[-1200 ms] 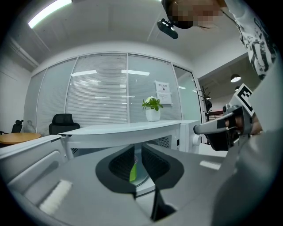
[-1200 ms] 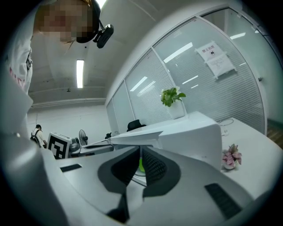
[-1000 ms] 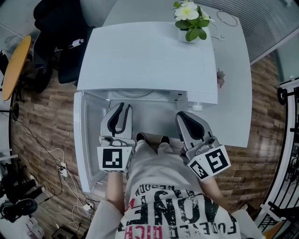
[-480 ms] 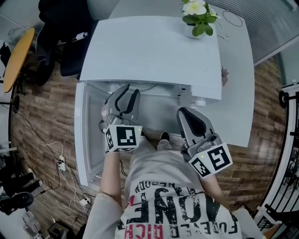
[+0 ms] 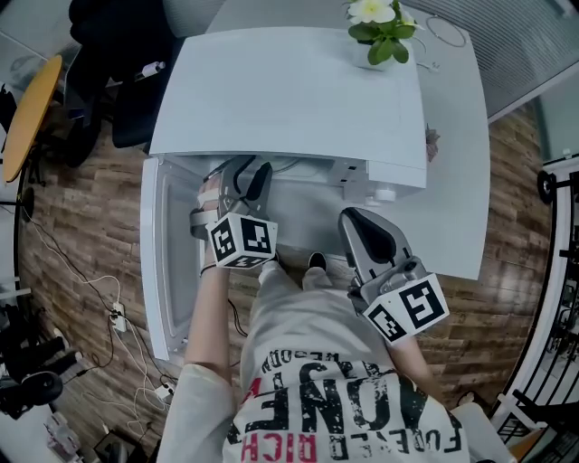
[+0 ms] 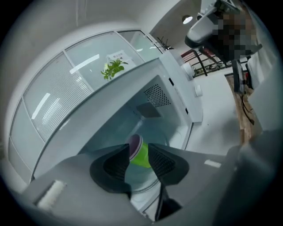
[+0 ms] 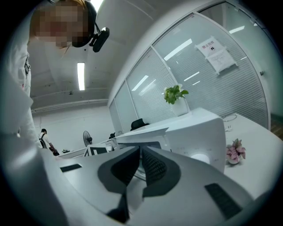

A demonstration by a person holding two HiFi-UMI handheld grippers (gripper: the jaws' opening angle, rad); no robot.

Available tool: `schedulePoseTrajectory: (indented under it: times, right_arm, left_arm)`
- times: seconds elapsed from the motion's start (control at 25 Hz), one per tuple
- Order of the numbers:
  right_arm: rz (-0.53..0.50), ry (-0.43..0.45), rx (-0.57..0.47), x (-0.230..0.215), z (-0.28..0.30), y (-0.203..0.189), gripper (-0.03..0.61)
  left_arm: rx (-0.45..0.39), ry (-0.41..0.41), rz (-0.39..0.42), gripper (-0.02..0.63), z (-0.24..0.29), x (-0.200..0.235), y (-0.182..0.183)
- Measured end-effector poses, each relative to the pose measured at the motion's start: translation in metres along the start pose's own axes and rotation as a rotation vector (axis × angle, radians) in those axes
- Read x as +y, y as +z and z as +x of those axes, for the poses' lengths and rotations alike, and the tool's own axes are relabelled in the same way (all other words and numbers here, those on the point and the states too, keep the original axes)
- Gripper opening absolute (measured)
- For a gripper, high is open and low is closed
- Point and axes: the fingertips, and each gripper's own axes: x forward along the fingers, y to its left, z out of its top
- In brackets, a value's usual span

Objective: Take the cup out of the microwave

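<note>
Green cup (image 6: 140,153), dark rim, inside the microwave (image 5: 289,99), on the glass turntable (image 6: 138,178). It sits upright to the cavity floor (the left gripper view itself is rolled, so everything leans). Not visible from the head view; the microwave's roof covers it.

Left gripper (image 6: 139,148) is at the cavity mouth, pointing in and slightly down. Its jaws have just been opening and now stand wide apart. The cup shows in the gap between the tips, but the pads do not press on it. Whether the tips are level with the cup or short of it, I cannot tell.

Microwave door (image 5: 167,262) is swung fully open on the left side of the head view.

Right gripper (image 5: 362,226) hangs outside the cavity, in front of the control side. Jaws together, nothing between them.

Potted plant (image 5: 378,27), white flowers, on top of the microwave near its back right corner. White surface (image 5: 452,181) carries the microwave. Small pink flower (image 5: 429,145) lies on it just right of the oven. Wood floor (image 5: 81,226) on both sides.
</note>
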Motion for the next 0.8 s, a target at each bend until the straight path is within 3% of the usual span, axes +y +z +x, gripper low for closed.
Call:
schedulePoseTrajectory:
  times: [0.4,0.8]
  right_arm:
    - [0.007,-0.011,0.02,-0.002,-0.002,-0.004,0.025]
    - [0.007,-0.014,0.033,-0.003,-0.002,-0.008,0.025]
  left_arm:
    - [0.051,-0.036,0.149,0.138,0.019,-0.007,-0.002]
    - [0.089,-0.083,0.169,0.138,0.036,-0.006,-0.007]
